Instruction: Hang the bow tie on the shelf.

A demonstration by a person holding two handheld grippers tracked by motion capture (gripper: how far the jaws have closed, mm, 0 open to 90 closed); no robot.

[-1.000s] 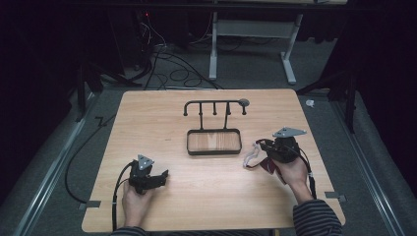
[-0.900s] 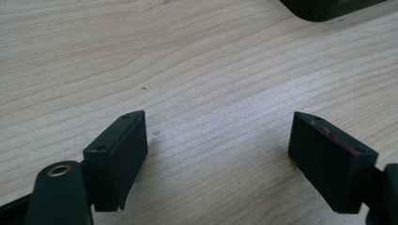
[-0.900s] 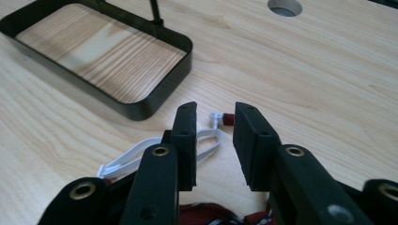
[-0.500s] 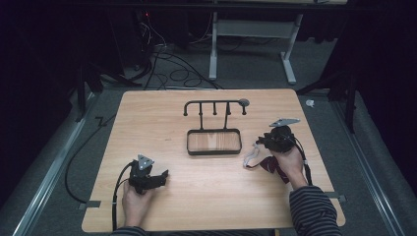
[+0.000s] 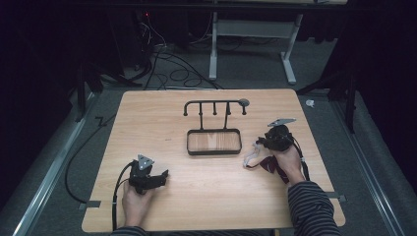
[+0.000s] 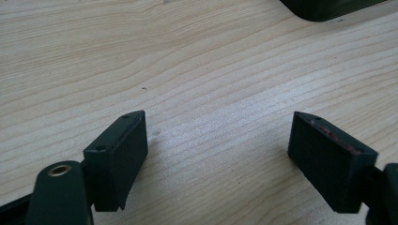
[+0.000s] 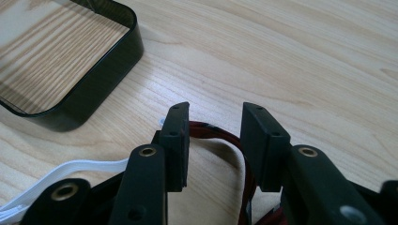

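Your right gripper [image 5: 265, 142] sits low over the desk [image 5: 162, 113] on its right side, just beside the right end of the black tray [image 5: 214, 153] with the hook rack [image 5: 215, 104] rising from its far edge. Its jaws have just been opening and now stand partly apart; in the right gripper view [image 7: 213, 140] a dark red strap [image 7: 220, 133] curves across the gap between them, lying on the wood, and neither pad presses on it, so the strap is released, not grasped. A white strap [image 7: 65, 176] runs off to the left beneath the left jaw in that view. From the high view the same bundle of straps [image 5: 258, 160] lies on the desk touching your right hand [image 5: 285, 160], between the hand and the tray's right wall. Your left gripper [image 5: 160, 176] rests near the front left of the desk, well apart from the tray and the straps. In the left gripper view [image 6: 218, 140] its jaws are spread wide over bare wood, with a corner of the tray [image 6: 328, 7] at the top edge.
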